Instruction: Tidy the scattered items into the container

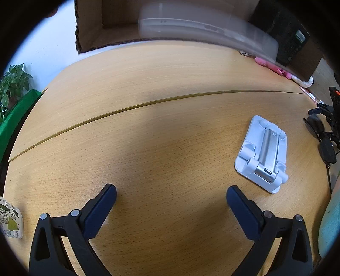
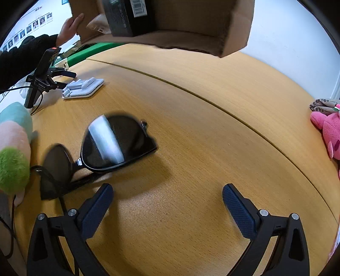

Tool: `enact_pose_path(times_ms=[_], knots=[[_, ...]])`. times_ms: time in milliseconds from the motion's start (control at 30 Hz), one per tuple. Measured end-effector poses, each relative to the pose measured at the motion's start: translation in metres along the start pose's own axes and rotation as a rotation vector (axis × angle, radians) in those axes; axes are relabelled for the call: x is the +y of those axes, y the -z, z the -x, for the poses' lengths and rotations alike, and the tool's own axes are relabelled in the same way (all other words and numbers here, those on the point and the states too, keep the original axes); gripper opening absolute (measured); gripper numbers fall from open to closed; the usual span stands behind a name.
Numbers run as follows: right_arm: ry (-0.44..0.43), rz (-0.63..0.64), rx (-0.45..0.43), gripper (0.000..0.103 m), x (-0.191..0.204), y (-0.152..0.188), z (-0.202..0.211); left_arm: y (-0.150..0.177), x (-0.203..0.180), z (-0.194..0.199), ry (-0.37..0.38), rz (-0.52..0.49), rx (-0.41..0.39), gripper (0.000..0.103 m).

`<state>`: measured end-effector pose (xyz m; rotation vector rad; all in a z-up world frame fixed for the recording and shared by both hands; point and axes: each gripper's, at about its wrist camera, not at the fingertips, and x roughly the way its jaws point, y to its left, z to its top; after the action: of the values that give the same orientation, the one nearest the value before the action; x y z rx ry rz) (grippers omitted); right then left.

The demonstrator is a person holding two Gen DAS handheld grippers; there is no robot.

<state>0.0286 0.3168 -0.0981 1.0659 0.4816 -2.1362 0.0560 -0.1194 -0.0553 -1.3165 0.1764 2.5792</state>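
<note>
- Left wrist view: left tongs (image 1: 171, 196) at bottom of frame, spread wide, nothing between the dark blue pads (image 1: 99, 212); hovering over bare wooden worktop (image 1: 148, 127)
- White folded phone stand (image 1: 262, 153) lies flat on the worktop, right of centre, just up-right of the right pad, not touching it
- Cardboard box (image 1: 91, 27) at top of frame, open side facing the camera; blurred translucent plastic case (image 1: 204, 31) across its front, top centre to upper right; black box (image 1: 286, 40) at upper right
- Pink plush (image 1: 274, 66) at worktop edge upper right, partly hidden by the case; leaf-pattern item (image 1: 10, 220) at lower left edge; potted plant (image 1: 12, 82) at far left
- Right wrist view: right tongs (image 2: 167, 195) at bottom, also spread wide, empty
- Black sunglasses (image 2: 102, 152) on the worktop, left of centre, blurred; just up-left of the left pad; whether they touch it, cannot tell
- Cardboard box (image 2: 231, 36) tilted at top centre, black box (image 2: 127, 17) inside; a hand (image 2: 70, 27) with black sleeve grips its left flap, upper left
- Phone stand (image 2: 84, 88) upper left on the worktop; black tripod clamp (image 2: 44, 78) just left of it
- Green-pink plush (image 2: 14, 148) at left edge; pink plush (image 2: 329, 131) at right edge
</note>
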Motion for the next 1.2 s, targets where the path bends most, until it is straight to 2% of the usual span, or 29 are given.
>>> enact_pose_path(times_ms=[1200], knots=[[0.004,0.001,-0.001,0.103,0.013,-0.006,0.0,0.0,-0.006,-0.004,-0.002,-0.001,0.0,0.103]])
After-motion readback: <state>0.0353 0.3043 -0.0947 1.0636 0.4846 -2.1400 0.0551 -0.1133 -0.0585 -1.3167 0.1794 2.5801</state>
